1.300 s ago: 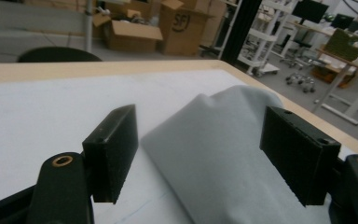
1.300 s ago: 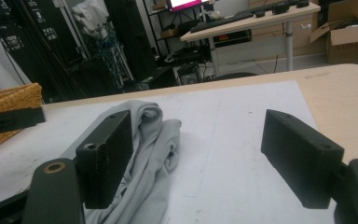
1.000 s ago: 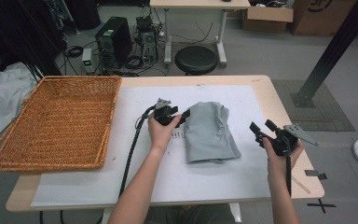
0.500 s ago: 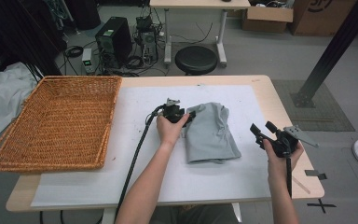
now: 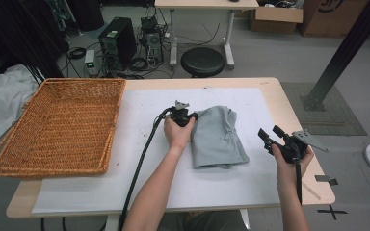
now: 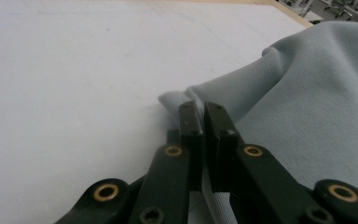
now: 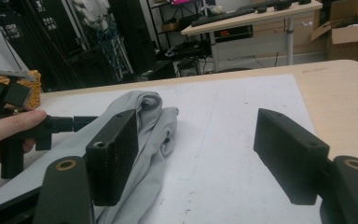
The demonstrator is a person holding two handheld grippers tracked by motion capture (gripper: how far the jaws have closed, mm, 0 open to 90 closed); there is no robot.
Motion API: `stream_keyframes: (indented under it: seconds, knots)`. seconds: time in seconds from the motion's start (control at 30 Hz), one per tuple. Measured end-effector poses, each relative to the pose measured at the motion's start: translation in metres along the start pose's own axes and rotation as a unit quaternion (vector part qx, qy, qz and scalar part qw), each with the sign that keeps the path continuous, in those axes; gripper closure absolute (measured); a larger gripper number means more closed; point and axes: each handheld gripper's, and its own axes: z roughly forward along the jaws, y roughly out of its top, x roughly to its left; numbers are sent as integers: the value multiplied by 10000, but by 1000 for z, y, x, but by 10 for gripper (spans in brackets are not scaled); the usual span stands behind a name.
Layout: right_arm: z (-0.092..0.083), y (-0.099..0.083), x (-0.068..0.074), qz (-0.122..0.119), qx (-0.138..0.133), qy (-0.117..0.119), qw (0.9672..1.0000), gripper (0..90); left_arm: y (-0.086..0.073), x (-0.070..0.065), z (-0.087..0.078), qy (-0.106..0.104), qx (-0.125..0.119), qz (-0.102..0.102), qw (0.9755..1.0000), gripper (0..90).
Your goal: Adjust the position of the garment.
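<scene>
The folded grey garment (image 5: 219, 137) lies on the white mat (image 5: 139, 159) at the middle of the tabletop (image 5: 289, 103), well apart from the wicker basket (image 5: 60, 125) at the far left.

The left gripper (image 5: 191, 117) sits at the garment's left edge. Its jaws have just been closing and now stand almost together; the left gripper view shows the cloth's edge (image 6: 179, 99) at their tips, with fabric bunched along one side. How much cloth lies between the pads cannot be told, since the jaws hide the contact line.

The right gripper (image 5: 270, 137) hangs above the mat to the right of the garment, clear of it. Its jaws have just been closing a little but stand wide with nothing between them, as the right gripper view confirms.

Risks, as judged from this state:

- Shallow bite. If the left jaws hold only the outermost fold or a thin hem, the cloth may slip free when lifted or pulled.
- Partial layers. A pinch on one layer alone would let the lower folds drop open, and the folded shape would be lost.
- One-sided support. With the right gripper unengaged, a lift from the left edge alone would leave the far side dragging across the mat and bunching.
- Cable. The left gripper's cable (image 5: 142, 159) trails down the mat toward the person; a sweep toward the basket could snag it.
</scene>
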Motion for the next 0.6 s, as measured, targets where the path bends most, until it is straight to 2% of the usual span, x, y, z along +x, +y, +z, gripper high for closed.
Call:
stream_keyframes:
  seconds: [0.3, 0.6]
  knots:
    - [-3, 1, 5, -89, 7, 89, 9999, 327, 2, 6, -12, 88, 124, 140, 9998, 872]
    - [0, -8, 30, -276, 139, 436, 9986, 332, 1, 20, -35, 173, 183, 187, 9995, 872]
